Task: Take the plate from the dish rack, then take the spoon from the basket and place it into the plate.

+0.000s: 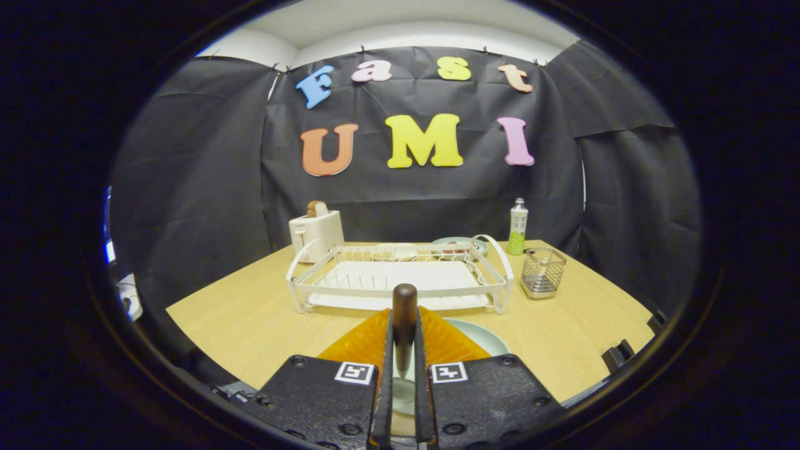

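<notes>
Nearest the camera, the gripper has its two fingers drawn close together with a spoon clamped between them. The jaws stand almost closed, parted only by the width of the spoon's shaft, and both fingers press on it. The dark rounded handle end stands up beyond the fingertips; the bowl end appears to hang low between the fingers, though it is hard to make out clearly.

Directly below and just beyond the fingers lies the plate, pale green, resting on the wooden table in front of the dish rack. The rack holds no plate in its main tray. The wire basket stands just right of the rack and looks empty.

Judgement: the plate has been taken from the rack and the spoon lifted from the basket. The step in hand is the last one, setting the spoon into the plate.

The next move calls for lowering the spoon until it rests in the plate's well, then parting the fingers. The spoon hangs near the plate's left side, so a slight shift toward the plate's middle would be prudent.
</notes>
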### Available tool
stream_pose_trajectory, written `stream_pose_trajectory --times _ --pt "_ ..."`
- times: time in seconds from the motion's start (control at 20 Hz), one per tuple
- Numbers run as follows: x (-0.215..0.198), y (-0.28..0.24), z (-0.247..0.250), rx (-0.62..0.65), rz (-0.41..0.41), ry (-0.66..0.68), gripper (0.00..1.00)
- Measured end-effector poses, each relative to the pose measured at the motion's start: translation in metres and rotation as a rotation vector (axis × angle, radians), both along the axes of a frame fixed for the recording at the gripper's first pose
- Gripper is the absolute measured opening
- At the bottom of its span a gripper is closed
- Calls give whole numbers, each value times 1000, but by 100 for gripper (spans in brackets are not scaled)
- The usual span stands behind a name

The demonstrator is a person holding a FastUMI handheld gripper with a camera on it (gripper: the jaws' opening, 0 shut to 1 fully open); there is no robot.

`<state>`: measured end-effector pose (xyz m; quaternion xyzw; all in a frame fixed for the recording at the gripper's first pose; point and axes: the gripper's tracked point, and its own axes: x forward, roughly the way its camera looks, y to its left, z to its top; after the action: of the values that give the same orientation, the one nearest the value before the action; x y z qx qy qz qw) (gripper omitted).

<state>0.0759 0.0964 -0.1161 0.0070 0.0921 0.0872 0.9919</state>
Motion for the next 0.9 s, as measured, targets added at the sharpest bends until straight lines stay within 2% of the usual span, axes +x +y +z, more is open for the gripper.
stream_pose_trajectory --times 0.2,0.3,0.45,0.6,0.9 --pt "2 -12 4 7 -32 -21 22" --pt "3 -25 13 0 -69 -54 30" --pt "-5 -23 27 -5 -31 -107 63" --pt "-11 -35 35 -20 -59 -126 99" --pt "-31 -55 66 8 -91 -194 100"
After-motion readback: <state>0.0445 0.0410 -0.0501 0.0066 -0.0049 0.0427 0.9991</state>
